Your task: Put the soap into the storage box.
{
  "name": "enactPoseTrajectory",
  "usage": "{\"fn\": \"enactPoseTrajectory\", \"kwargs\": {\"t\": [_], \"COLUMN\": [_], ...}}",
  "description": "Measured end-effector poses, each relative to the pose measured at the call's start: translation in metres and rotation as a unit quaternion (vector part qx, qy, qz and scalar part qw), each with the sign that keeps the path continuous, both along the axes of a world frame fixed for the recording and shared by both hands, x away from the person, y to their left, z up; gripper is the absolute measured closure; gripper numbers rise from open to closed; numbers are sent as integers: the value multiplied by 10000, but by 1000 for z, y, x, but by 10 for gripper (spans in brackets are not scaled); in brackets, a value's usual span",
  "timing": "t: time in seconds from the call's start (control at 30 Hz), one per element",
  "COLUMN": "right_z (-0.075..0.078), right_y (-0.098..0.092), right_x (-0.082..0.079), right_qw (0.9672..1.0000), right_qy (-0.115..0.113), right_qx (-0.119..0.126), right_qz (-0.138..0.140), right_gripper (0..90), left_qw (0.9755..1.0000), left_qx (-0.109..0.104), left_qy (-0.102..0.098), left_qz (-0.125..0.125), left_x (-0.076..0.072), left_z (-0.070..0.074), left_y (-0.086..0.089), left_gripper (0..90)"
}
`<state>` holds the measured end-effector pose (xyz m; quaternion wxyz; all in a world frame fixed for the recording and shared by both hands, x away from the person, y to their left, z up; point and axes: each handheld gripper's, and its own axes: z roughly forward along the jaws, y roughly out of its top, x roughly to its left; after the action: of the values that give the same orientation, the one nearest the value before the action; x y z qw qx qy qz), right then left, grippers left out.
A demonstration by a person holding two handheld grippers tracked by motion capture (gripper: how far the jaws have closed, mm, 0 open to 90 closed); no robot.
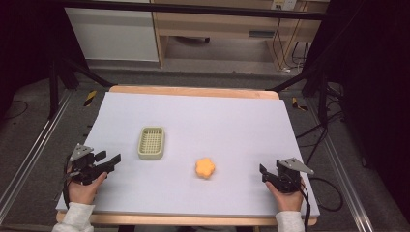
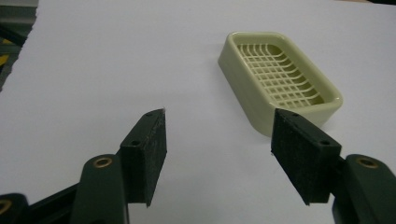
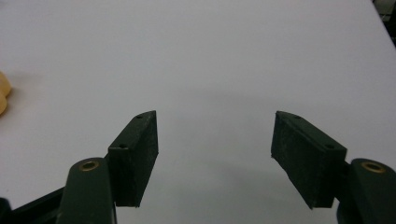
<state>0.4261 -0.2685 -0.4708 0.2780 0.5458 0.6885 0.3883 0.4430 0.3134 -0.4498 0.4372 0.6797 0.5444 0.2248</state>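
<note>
The fingers of the left gripper (image 1: 107, 160) and the right gripper (image 1: 265, 172) stand apart, gripping nothing, near the counter's (image 1: 241, 116) front corners. The pale soap dish (image 1: 151, 142) lies just beyond the left fingers, and the orange flower-shaped piece (image 1: 205, 167) sits mid-counter, bare surface all round.

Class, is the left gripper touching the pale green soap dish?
Apart. In the high view, bare white table lies between the left gripper and the soap dish.

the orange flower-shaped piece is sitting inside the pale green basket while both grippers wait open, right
Not quite: the orange flower-shaped piece lies on the bare table, apart from the pale green basket, as the high view shows. The left gripper and right gripper are open.
</note>
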Motion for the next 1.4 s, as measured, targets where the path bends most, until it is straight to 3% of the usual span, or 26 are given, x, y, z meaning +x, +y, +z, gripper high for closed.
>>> {"fn": "enactPoseTrajectory", "kwargs": {"t": [0.33,0.57,0.7,0.73,0.87,1.0,1.17,1.27,1.4], "right_z": [-1,0,1,2,4,5,7,5,4], "right_y": [3,2,-1,-2,-2,-2,-1,2,1], "right_x": [0,-2,-2,-2,-3,-3,-5,-4,-4], "right_qw": [9994,9998,9999,9996,9995,9999,9999,9999,9999], "right_qy": [-22,-31,71,95,122,76,54,51,66], "right_qx": [-20,-74,86,234,280,80,83,-116,-114], "right_qz": [348,176,103,93,96,87,104,67,76], "right_gripper": [354,287,315,328,341,373,387,364,394], "left_qw": [9998,9995,9992,9990,9986,9978,9967,9962,9951], "left_qx": [39,43,80,108,178,295,413,444,522], "left_qy": [-44,-100,-129,-136,-143,-138,-163,-210,-196], "left_qz": [-192,-287,-367,-401,-468,-583,-681,-724,-818], "left_x": [-1,-2,-1,-1,-2,1,2,3,5], "left_z": [4,7,11,13,14,17,21,25,29], "left_y": [-20,-28,-35,-38,-43,-51,-59,-63,-70], "left_gripper": [349,343,339,337,332,329,327,322,315]}}
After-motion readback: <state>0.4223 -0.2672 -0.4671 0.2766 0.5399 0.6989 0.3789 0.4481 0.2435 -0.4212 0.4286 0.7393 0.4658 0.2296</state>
